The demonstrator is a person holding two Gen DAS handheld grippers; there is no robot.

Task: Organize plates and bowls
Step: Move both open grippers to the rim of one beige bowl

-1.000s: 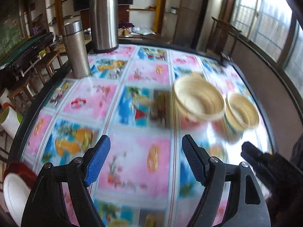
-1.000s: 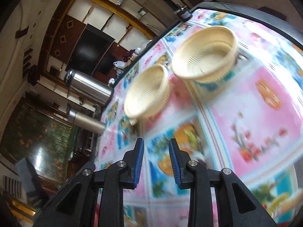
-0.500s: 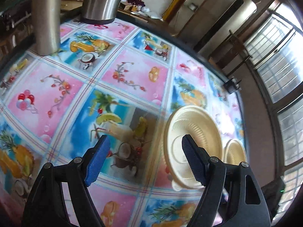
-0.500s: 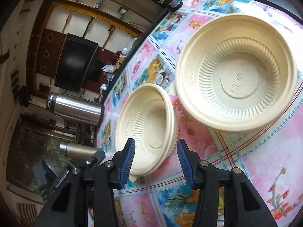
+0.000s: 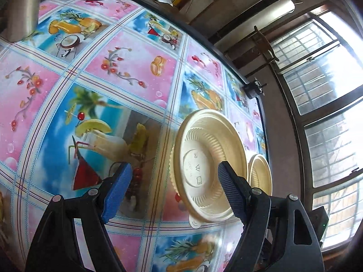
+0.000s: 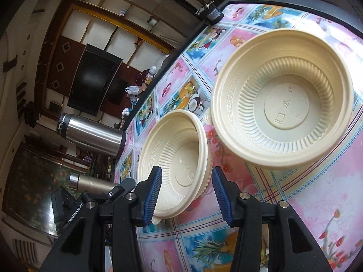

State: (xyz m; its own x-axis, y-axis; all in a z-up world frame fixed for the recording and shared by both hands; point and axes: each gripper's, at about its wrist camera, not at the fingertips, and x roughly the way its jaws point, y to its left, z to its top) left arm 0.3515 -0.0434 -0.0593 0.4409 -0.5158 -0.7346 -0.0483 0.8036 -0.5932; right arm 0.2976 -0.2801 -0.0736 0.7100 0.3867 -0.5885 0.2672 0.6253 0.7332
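Observation:
Two cream ribbed plastic bowls stand upright side by side on the picture tablecloth (image 5: 127,68). In the left wrist view the nearer bowl (image 5: 204,165) is large, with the second bowl (image 5: 261,176) just beyond it on the right. My left gripper (image 5: 174,179) is open. Its right finger reaches over that bowl's inside and its left finger stays outside, so the bowl's left wall lies between them. In the right wrist view my right gripper (image 6: 187,185) is open astride the right rim of the left bowl (image 6: 179,158). The other bowl (image 6: 283,113) sits apart to the right.
Two steel flasks stand at the far side of the table, a wide flask (image 6: 90,136) and a slim flask (image 6: 90,182). A small black clamp device (image 5: 251,88) sits on the table edge beyond the bowls. The left gripper's body (image 6: 86,204) shows close beside my right gripper.
Both grippers have come in close over the bowls. The right gripper's jaws, nearly shut a second ago, have spread wide. The left gripper has stayed open.

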